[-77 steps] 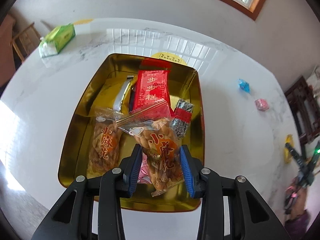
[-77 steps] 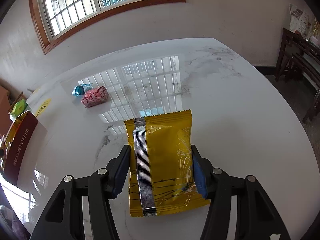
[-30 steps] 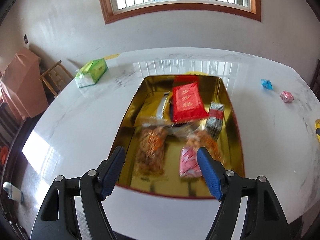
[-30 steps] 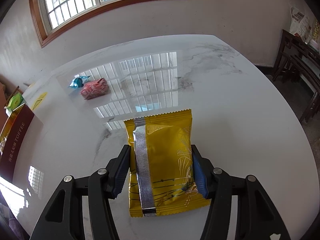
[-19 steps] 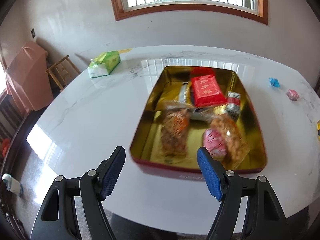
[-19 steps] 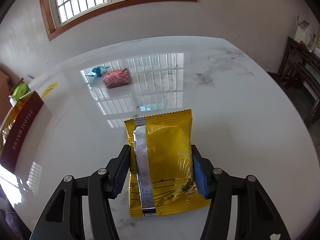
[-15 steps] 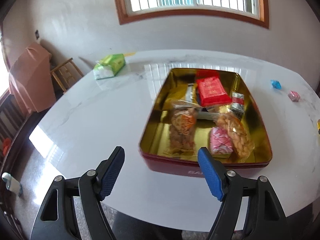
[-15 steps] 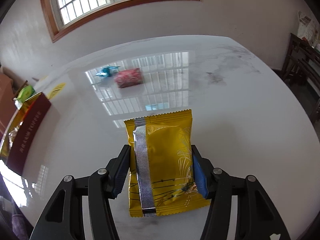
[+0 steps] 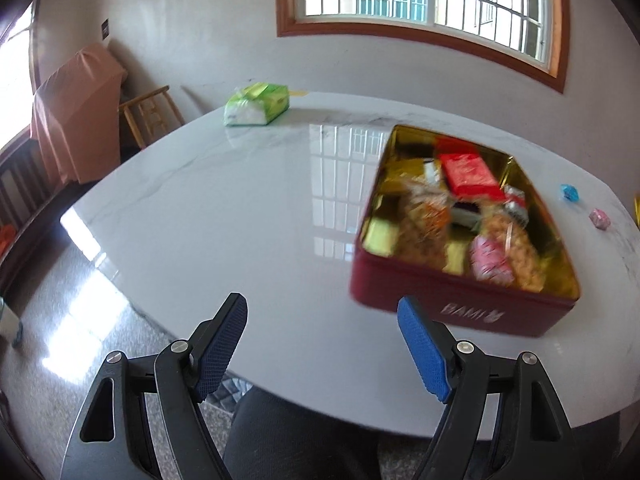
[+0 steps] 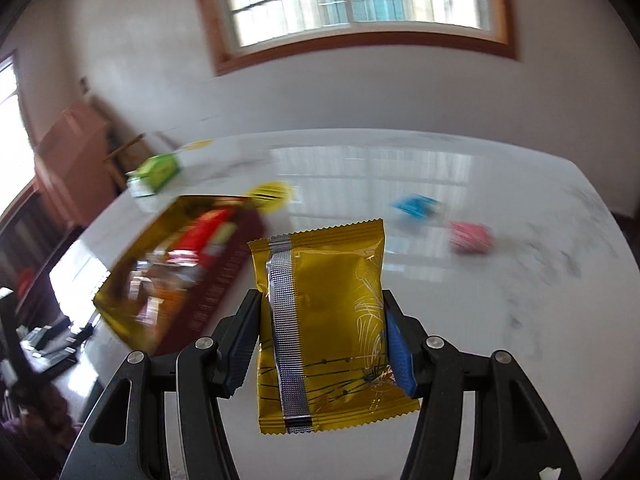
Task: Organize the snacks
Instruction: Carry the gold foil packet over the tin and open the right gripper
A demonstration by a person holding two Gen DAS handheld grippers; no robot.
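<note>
from the left wrist view we see our left gripper (image 9: 322, 344) spread wide with nothing between its blue pads (image 9: 421, 354), poised over the near edge of the white marble table (image 9: 240, 216). the red tin (image 9: 460, 308) with its gold lining sits to the right of the gripper, on the table, holding a jumble of snacks: a red packet (image 9: 470, 172) toward the back, two clear bags of fried twists (image 9: 426, 216) in the middle, a pink packet (image 9: 490, 260) near the front wall. beyond the tin's right side a blue candy (image 9: 569, 192) and a pink candy (image 9: 599, 218) lie apart on the marble. a green tissue pack (image 9: 256, 104) rests at the far left edge of the table. a dark trouser leg (image 9: 296, 436) shows below the table edge.

from the right wrist view we see our right gripper (image 10: 320, 340) clamped narrow on a yellow snack packet (image 10: 324, 328), silver seam facing us, held upright above the table. the picture is blurred. the tin (image 10: 180, 264) lies to the left of the packet, the blue candy (image 10: 416, 205) and pink candy (image 10: 470, 237) to the right and farther off. a round yellow sticker (image 10: 270, 194) sits just behind the tin, and the tissue pack (image 10: 156, 172) farther left.
</note>
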